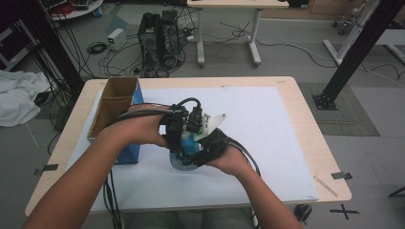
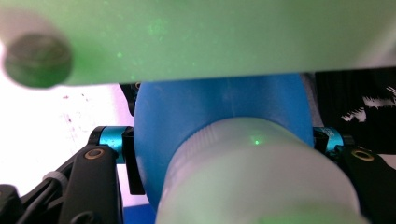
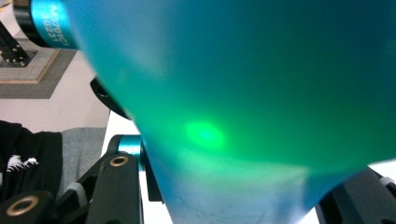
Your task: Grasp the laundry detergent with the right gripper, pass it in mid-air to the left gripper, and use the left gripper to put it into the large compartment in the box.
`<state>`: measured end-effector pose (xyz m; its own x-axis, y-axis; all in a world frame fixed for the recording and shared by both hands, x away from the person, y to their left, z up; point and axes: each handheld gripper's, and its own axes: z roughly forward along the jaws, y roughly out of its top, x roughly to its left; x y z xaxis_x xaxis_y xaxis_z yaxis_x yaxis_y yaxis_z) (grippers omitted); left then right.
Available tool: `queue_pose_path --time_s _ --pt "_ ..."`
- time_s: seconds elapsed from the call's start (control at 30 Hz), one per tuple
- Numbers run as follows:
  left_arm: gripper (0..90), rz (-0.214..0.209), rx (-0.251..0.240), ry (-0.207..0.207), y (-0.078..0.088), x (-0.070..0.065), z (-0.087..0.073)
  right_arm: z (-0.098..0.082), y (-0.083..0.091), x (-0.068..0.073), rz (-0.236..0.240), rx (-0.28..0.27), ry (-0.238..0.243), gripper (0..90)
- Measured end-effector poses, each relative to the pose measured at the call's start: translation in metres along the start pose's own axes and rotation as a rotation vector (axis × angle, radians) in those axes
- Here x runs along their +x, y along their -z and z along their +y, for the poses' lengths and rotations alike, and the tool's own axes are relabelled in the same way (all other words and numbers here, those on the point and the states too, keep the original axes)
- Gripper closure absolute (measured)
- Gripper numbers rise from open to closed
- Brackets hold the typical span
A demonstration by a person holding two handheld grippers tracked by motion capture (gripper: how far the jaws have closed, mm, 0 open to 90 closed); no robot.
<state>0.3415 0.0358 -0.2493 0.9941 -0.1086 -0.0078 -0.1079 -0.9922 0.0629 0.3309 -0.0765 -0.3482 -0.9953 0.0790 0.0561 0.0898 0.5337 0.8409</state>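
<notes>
a: what's left of centre on the table (image 1: 286, 143)?
b: an open cardboard box (image 1: 114, 102) with a blue side, just beside the left hand (image 1: 143, 129).
a: and mid-frame?
b: a blue bottle (image 1: 184, 155) with a pale cap (image 2: 261, 177) — the left gripper (image 1: 174, 138) is clamped on its body, jaws at both sides.
a: the right gripper (image 1: 200, 143)?
b: pressed close against the same bottle — its jaws flank the blue body, gripping it.

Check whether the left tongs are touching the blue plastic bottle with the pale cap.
Touching. In the left gripper view, the left tongs have both jaws pressed against the sides of the blue plastic bottle, with no gap visible on either side.
</notes>
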Motion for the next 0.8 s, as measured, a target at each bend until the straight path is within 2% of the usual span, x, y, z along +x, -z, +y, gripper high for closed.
queue_pose_path --time_s 0.03,0.07,0.1,0.13,0.17,0.2,0.23,0.3,0.33,0.4,0.43,0.47,0.5,0.57,0.6,0.63,0.67,0.7,0.73,0.8 --pt "38.3 -0.006 0.004 0.002 0.0 0.0 0.0 -0.001 -0.001 -0.006 -0.038 0.011 0.073 46.0" --pt "38.4 -0.007 0.007 0.006 0.001 0.0 0.0 -0.001 -0.001 -0.007 -0.043 0.006 0.093 46.0" --pt "38.5 -0.007 0.01 0.009 0.002 0.0 0.0 0.001 -0.001 -0.001 0.007 -0.012 0.016 46.0" --pt "38.6 -0.006 0.013 0.011 0.002 -0.001 0.001 0.001 -0.001 0.0 0.01 -0.007 0.007 46.0" --pt "38.7 0.005 0.014 0.007 0.003 -0.001 0.001 0.0 -0.001 -0.002 -0.007 -0.004 0.033 45.8" --pt "38.7 0.005 0.014 0.007 0.003 -0.001 0.001 0.0 -0.001 -0.002 -0.007 -0.004 0.033 45.8" --pt "38.8 0.008 0.012 0.011 0.004 -0.002 0.002 0.0 0.0 -0.006 -0.039 -0.012 0.091 45.4" --pt "38.8 0.013 0.005 0.006 0.005 -0.002 0.002 0.0 0.0 -0.006 -0.035 -0.016 0.089 45.3" --pt "38.8 0.01 0.002 0.007 0.005 -0.002 0.001 0.001 0.002 0.0 0.002 -0.026 0.025 44.8" --pt "38.9 0.003 0.009 0.014 0.007 -0.002 0.002 0.001 0.003 0.002 0.012 -0.02 0.004 44.2" --pt "38.8 0.006 0.01 -0.004 0.008 -0.001 0.003 0.001 0.005 -0.001 0.004 -0.003 0.045 43.6" --pt "38.9 0.006 0.01 -0.004 0.008 -0.001 0.003 0.002 0.005 0.001 0.004 -0.023 0.011 42.8" --pt "38.9 -0.008 -0.001 0.031 0.008 -0.002 0.003 0.002 0.005 0.0 -0.003 -0.027 0.024 39.5" --pt "38.8 -0.013 0.004 0.033 0.008 0.0 0.003 0.002 0.005 0.001 -0.006 -0.023 0.018 36.3" --pt "38.8 -0.005 0.007 0.008 0.009 0.002 0.003 0.001 0.006 0.001 -0.013 -0.017 0.009 31.8" --pt "38.8 -0.007 0.008 0.011 0.009 0.002 0.003 0.001 0.006 0.002 -0.015 -0.016 0.0 31.1" --pt "38.8 -0.003 -0.003 0.014 0.009 0.002 0.003 0.002 0.004 -0.008 -0.064 -0.106 0.138 26.9" --pt "38.9 -0.002 -0.002 0.015 0.01 0.003 0.002 0.002 0.004 -0.01 -0.064 -0.118 0.158 24.9" --pt "38.8 -0.015 -0.001 0.038 0.01 0.002 0.002 0.002 0.004 -0.013 -0.062 -0.138 0.184 22.9" --pt "38.8 -0.018 -0.002 0.02 0.01 0.004 0.001 0.001 0.003 -0.019 -0.065 -0.171 0.253 22.9"
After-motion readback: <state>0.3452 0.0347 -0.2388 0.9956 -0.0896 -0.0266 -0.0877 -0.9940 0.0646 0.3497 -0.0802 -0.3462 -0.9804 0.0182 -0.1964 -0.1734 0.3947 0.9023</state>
